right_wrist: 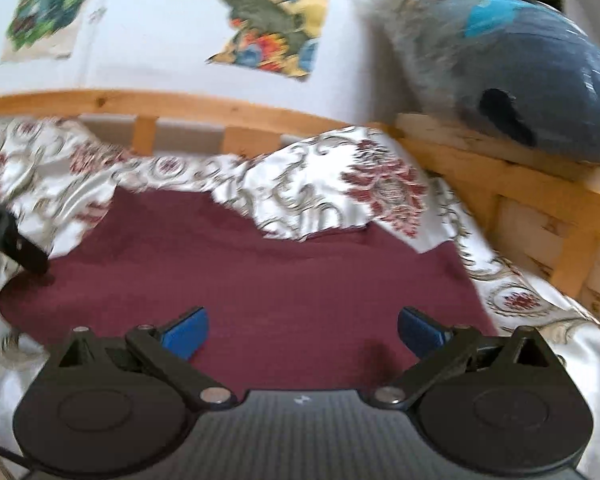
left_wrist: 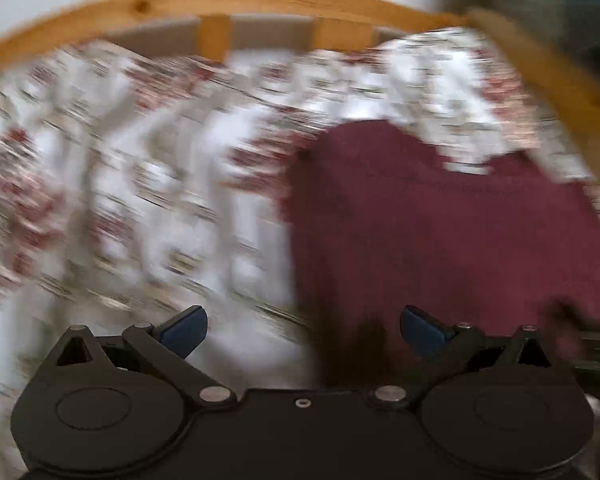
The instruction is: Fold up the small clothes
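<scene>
A dark maroon garment (right_wrist: 260, 276) lies spread flat on a white bedspread with red flowers (right_wrist: 332, 184). A fold of the bedspread covers part of its far edge. My right gripper (right_wrist: 302, 332) is open and empty above the garment's near edge. My left gripper (left_wrist: 302, 330) is open and empty at the garment's left edge (left_wrist: 440, 232); that view is blurred by motion. The left gripper's dark tip also shows in the right wrist view (right_wrist: 16, 240), by the garment's left corner.
A wooden bed rail (right_wrist: 228, 108) runs along the far side and another rail (right_wrist: 532, 184) along the right. A blue-grey bundle (right_wrist: 520, 68) sits on the right rail. Colourful pictures (right_wrist: 276, 16) hang on the white wall.
</scene>
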### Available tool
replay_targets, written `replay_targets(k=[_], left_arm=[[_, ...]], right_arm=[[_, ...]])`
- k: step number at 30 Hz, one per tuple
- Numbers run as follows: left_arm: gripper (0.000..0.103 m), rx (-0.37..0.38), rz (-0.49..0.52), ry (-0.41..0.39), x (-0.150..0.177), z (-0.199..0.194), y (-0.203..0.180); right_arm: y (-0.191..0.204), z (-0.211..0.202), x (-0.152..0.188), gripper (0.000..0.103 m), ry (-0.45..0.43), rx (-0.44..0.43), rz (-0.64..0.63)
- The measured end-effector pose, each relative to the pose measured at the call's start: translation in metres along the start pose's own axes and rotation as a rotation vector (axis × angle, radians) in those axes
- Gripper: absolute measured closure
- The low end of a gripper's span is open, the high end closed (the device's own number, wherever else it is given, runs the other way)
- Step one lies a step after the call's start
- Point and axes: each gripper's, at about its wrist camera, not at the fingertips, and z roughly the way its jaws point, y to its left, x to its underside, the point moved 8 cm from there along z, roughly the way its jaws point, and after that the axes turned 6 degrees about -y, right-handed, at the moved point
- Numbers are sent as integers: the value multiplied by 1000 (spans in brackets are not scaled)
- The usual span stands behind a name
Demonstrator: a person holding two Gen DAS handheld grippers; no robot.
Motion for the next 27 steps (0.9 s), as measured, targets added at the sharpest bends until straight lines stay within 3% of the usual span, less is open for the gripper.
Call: replay_targets(k=[2,7,10,14,18,22,25,27], left_arm=[[1,43,-7,13,7,3,-11],[1,27,8,24,12,22,-16],[1,62,-56,52,16,33,-11],[1,106,-132,64,18,45,-4],[2,122,-109,37,11,47,-9],[2,139,-52,-42,4,39,-15],[2,144,4,-10,4,52,-16],[2,172,-10,19,4,63,-12]], right_arm=[[1,-1,5,0,1,-1,-26],[-2,0,21,0,38,-6,-44],[0,10,35,0,103,-15,-49],[3,10,37,0,101,-2,-72],[3,10,38,0,100,-4,-65],[1,11,38,0,102,-12,-53],[1,12,37,0,99,-11,-52],[2,11,38,0,98,-7,-56]])
